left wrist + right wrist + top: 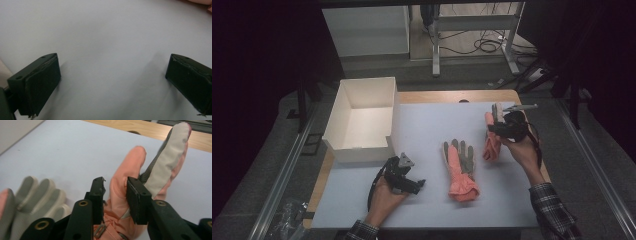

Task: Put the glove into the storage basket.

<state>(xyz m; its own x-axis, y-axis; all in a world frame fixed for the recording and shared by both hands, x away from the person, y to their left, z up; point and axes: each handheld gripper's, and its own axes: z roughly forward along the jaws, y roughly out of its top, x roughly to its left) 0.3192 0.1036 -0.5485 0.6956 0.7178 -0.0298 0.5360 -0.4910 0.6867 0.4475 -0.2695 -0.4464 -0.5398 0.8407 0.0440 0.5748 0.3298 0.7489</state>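
Two pink-and-grey gloves are on the white sheet (422, 125). One glove (460, 170) lies flat in the middle, fingers pointing away from me; its grey fingertips (37, 192) reach into the right gripper view. The second glove (491, 145) is at the right, and my right gripper (498, 122) reaches around it. In the right gripper view that glove's palm (117, 192) sits between the jaws of the right gripper (115, 180): the right pad touches it and a slim gap shows at the left pad. My left gripper (421, 183) rests on the sheet left of the flat glove. Its jaws (112, 57) stand wide open over bare sheet.
An open white box (362, 150) stands at the table's left side, with nothing in it. A strip of wooden tabletop (452, 96) runs along the far edge of the sheet. Beyond the table are desk legs and cables on the floor (487, 45).
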